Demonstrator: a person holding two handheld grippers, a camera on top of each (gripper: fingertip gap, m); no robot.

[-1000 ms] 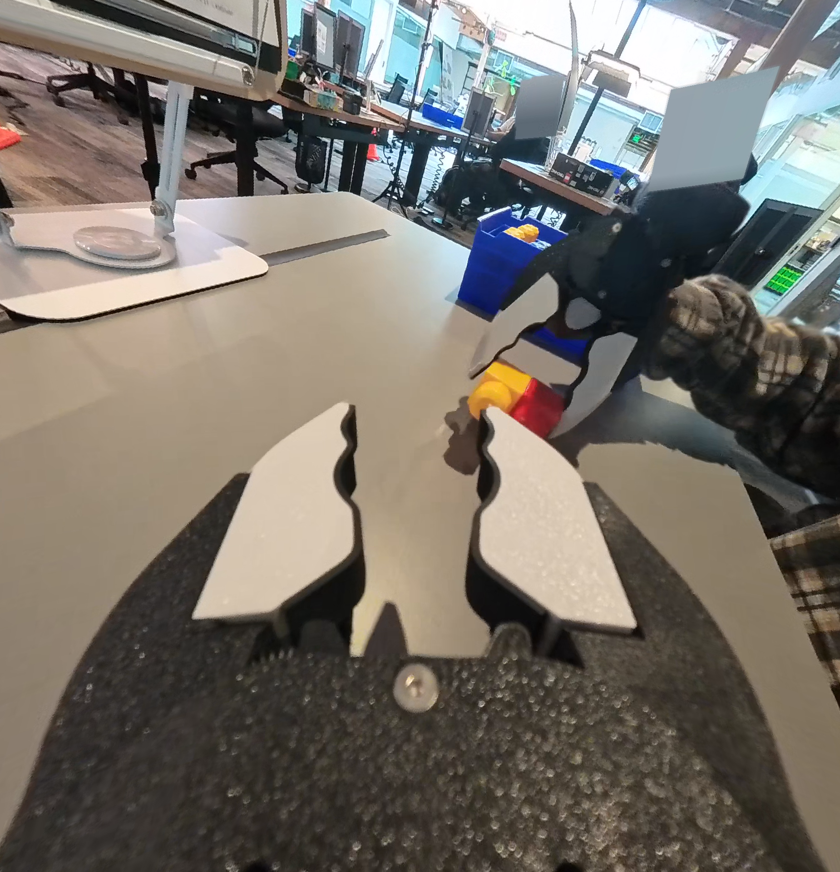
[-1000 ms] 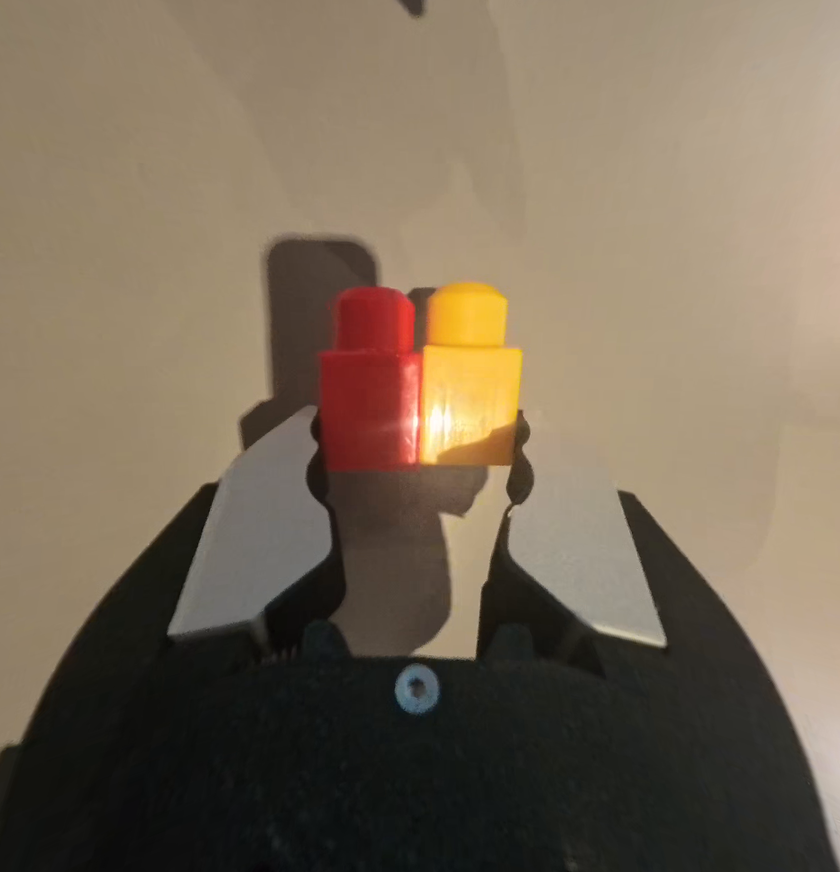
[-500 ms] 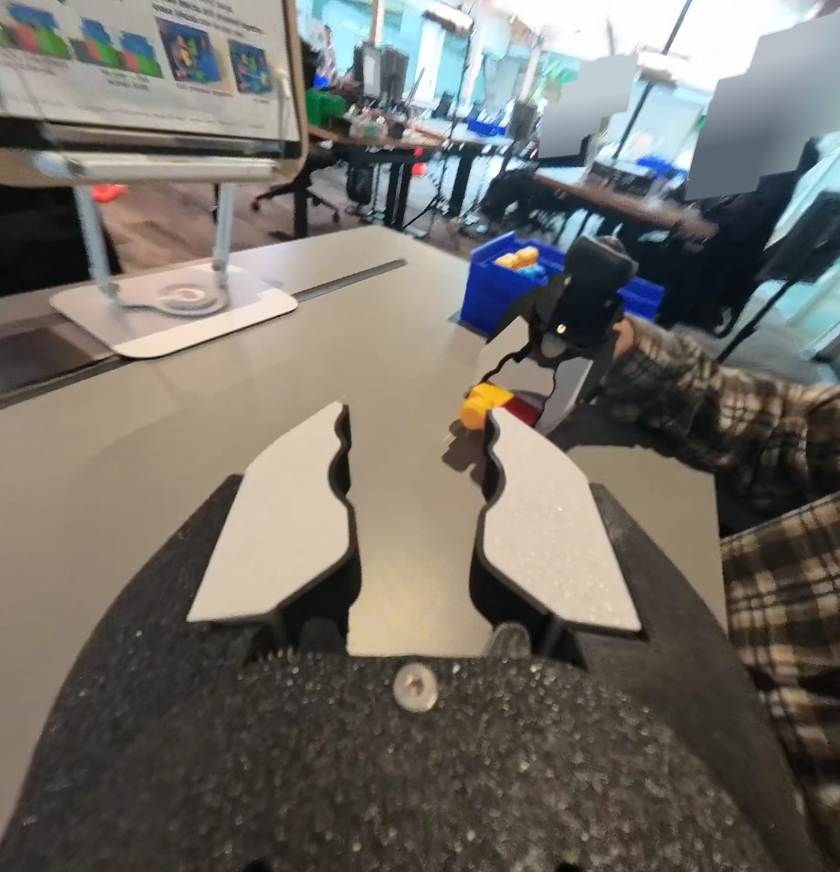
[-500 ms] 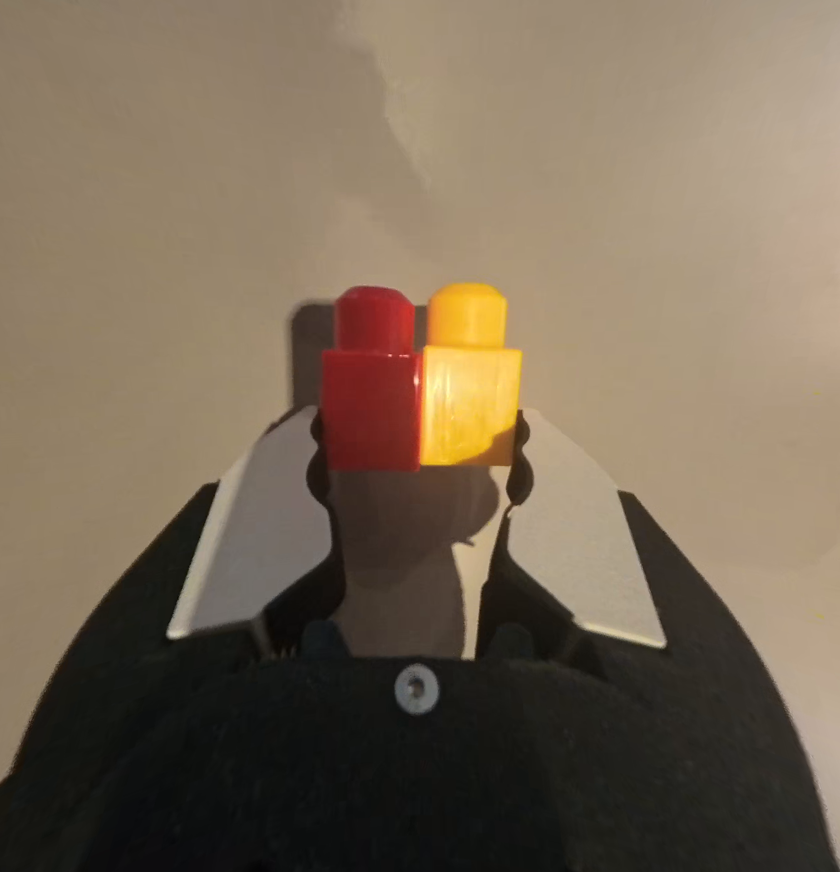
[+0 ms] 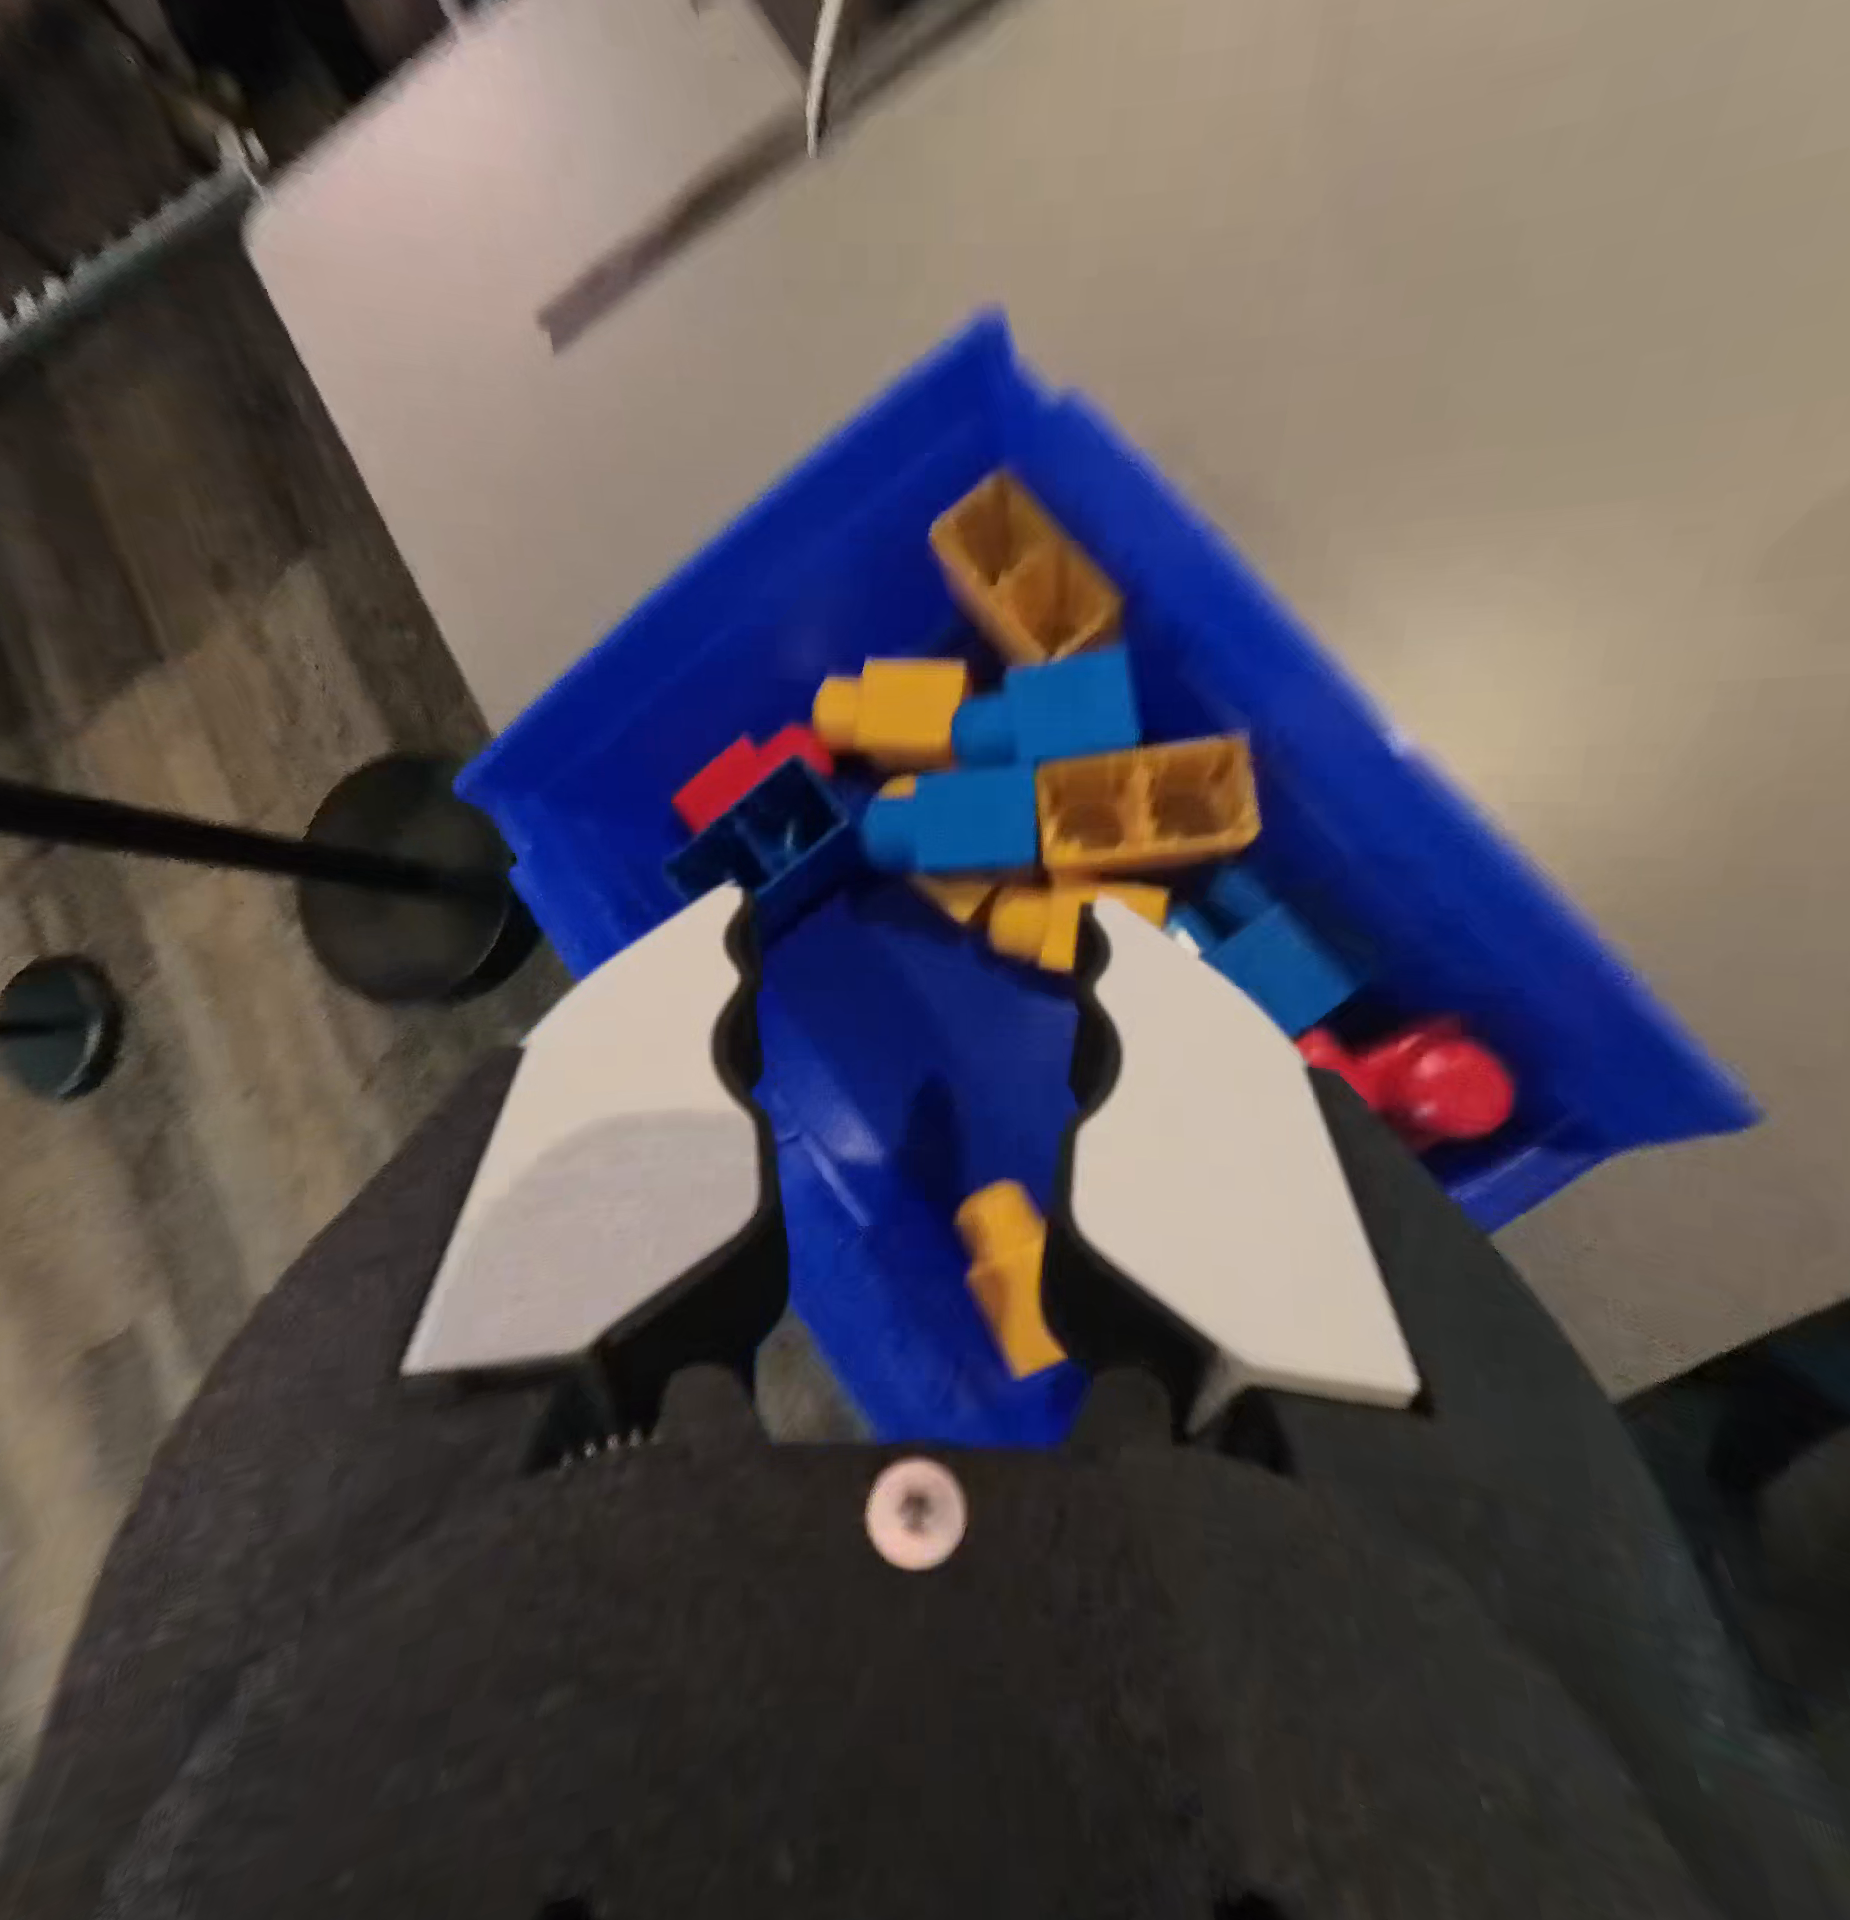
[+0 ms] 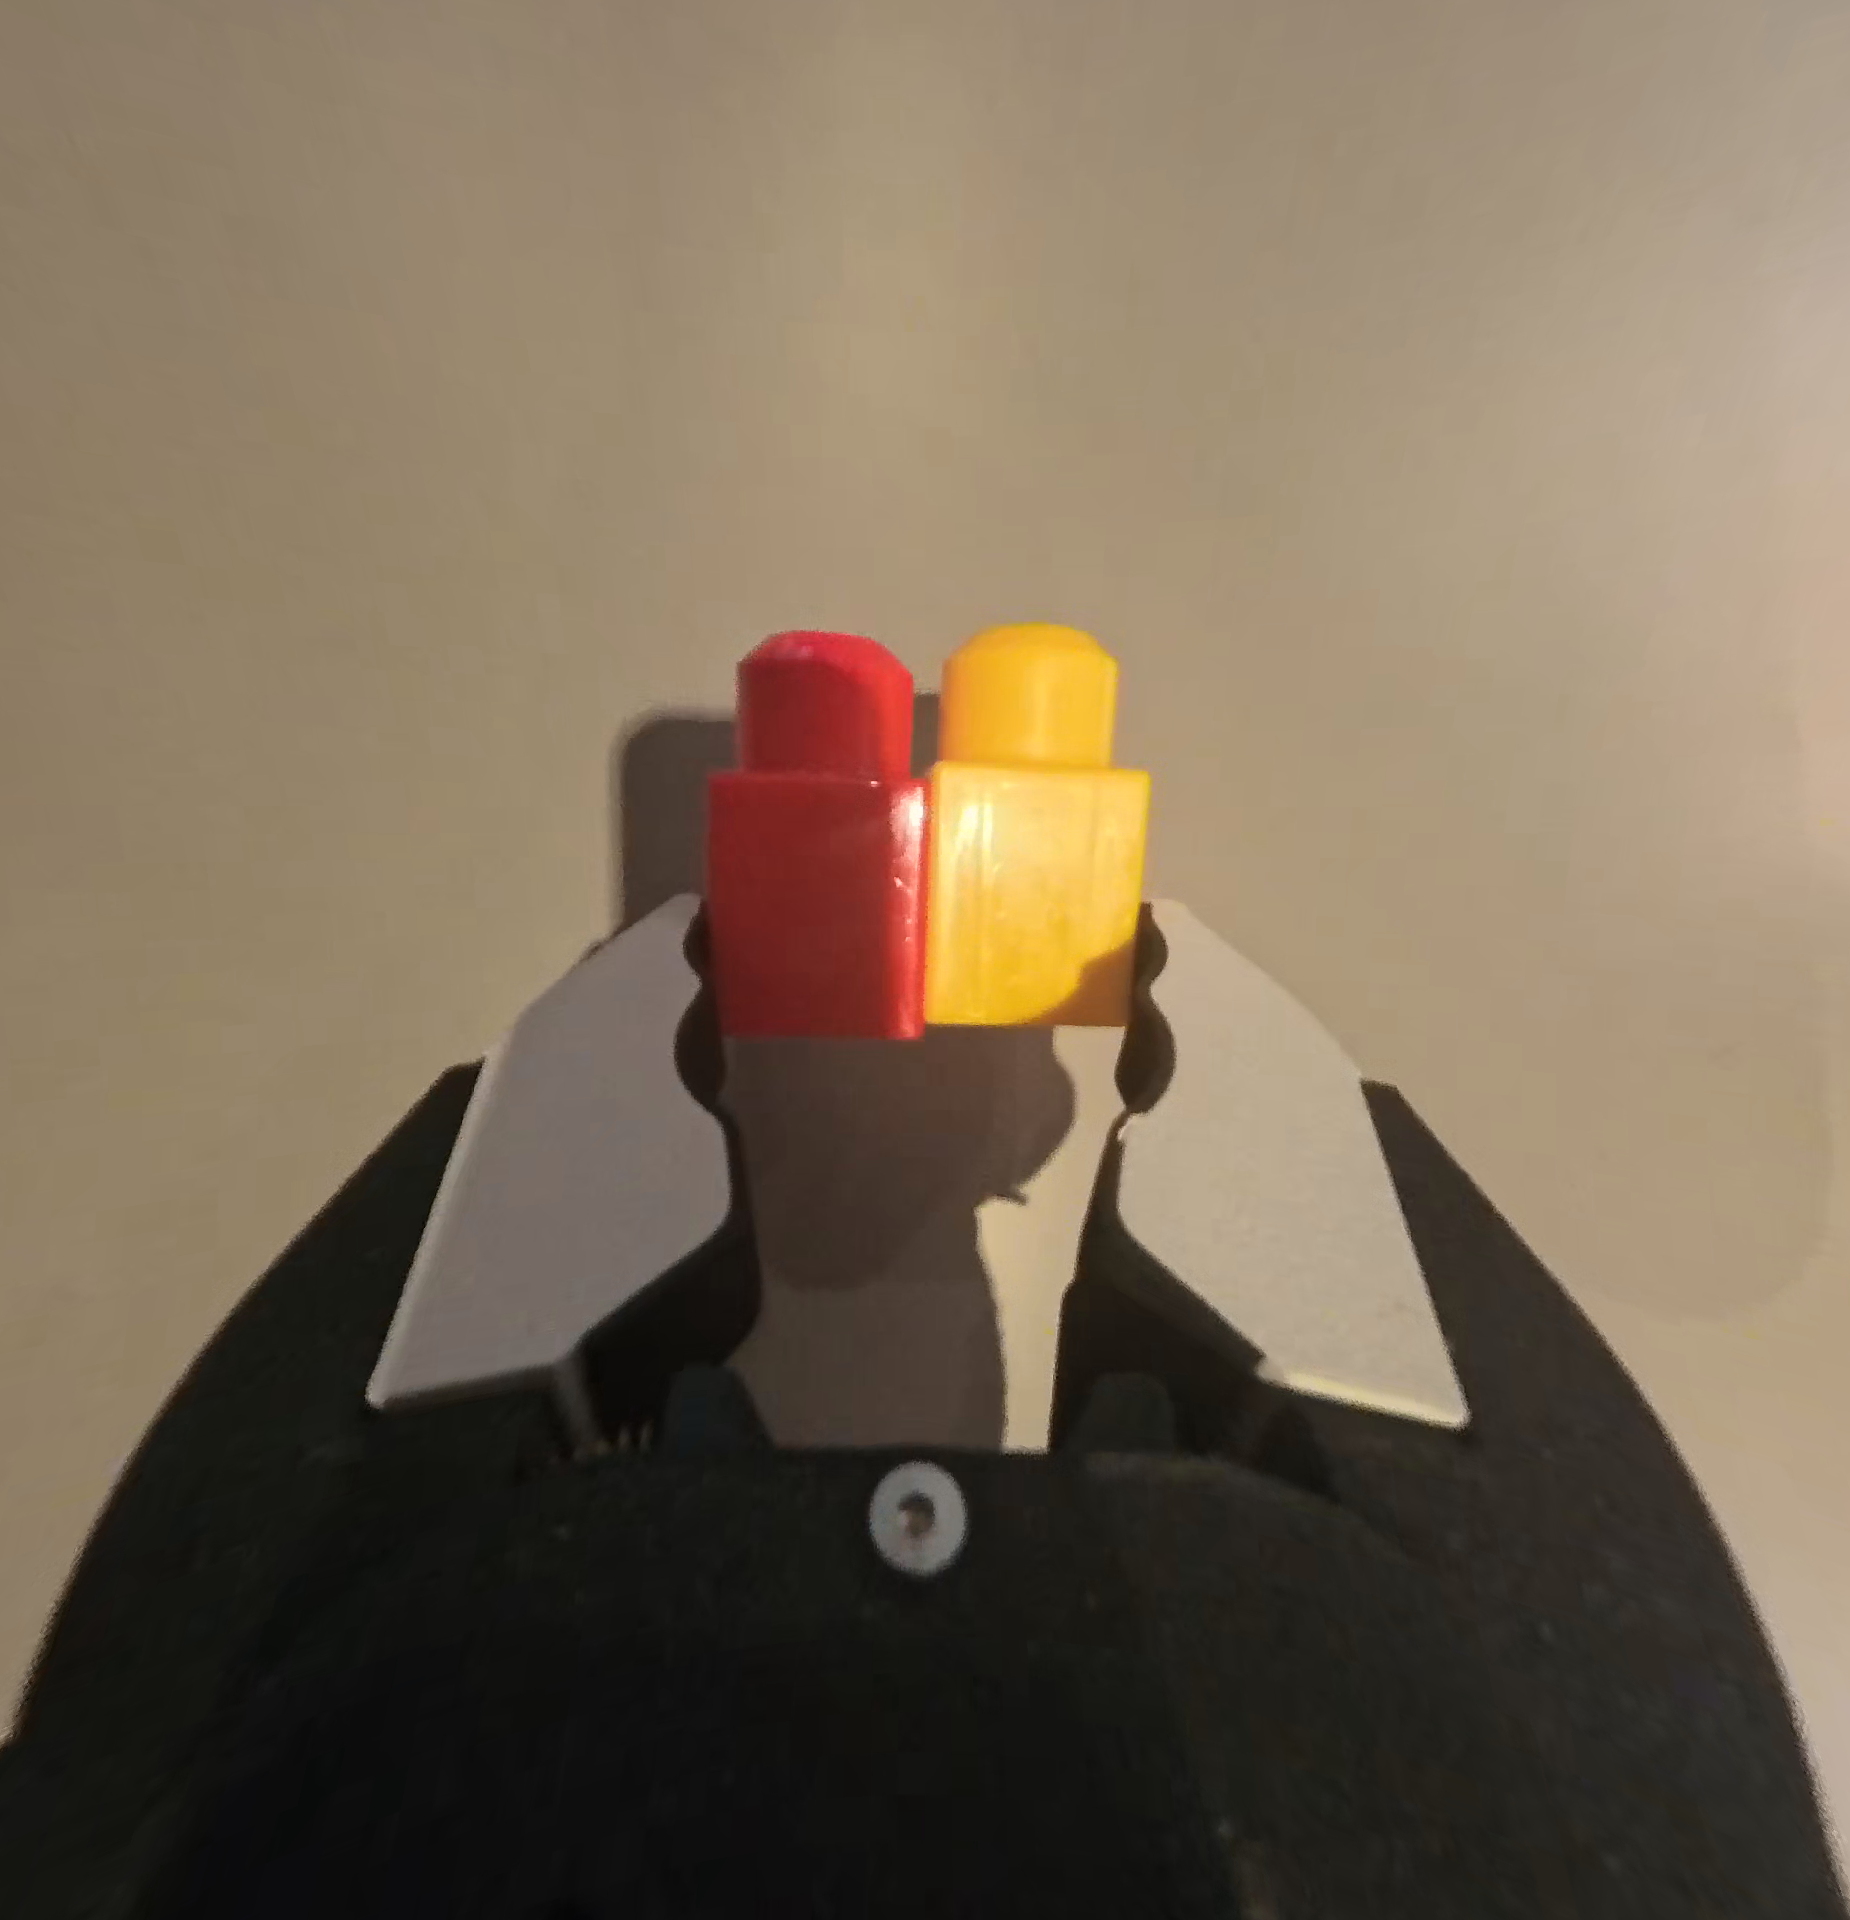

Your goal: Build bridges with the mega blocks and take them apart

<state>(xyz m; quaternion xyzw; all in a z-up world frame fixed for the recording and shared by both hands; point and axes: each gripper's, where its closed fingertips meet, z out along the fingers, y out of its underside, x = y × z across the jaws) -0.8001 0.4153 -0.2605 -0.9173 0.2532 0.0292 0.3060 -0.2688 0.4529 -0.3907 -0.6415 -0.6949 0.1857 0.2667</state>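
Presently, only two pillars, red block and yellow block, are clamped together by the right gripper; the left gripper, spread wide and empty, is held over the blue bin; no span is fitted.

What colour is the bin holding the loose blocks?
Blue bin; the left wrist view shows it best.

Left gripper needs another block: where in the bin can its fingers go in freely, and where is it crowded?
Free: the bare bin floor between the block pile and a lone yellow block. Crowded: the bin's middle and the far wall.
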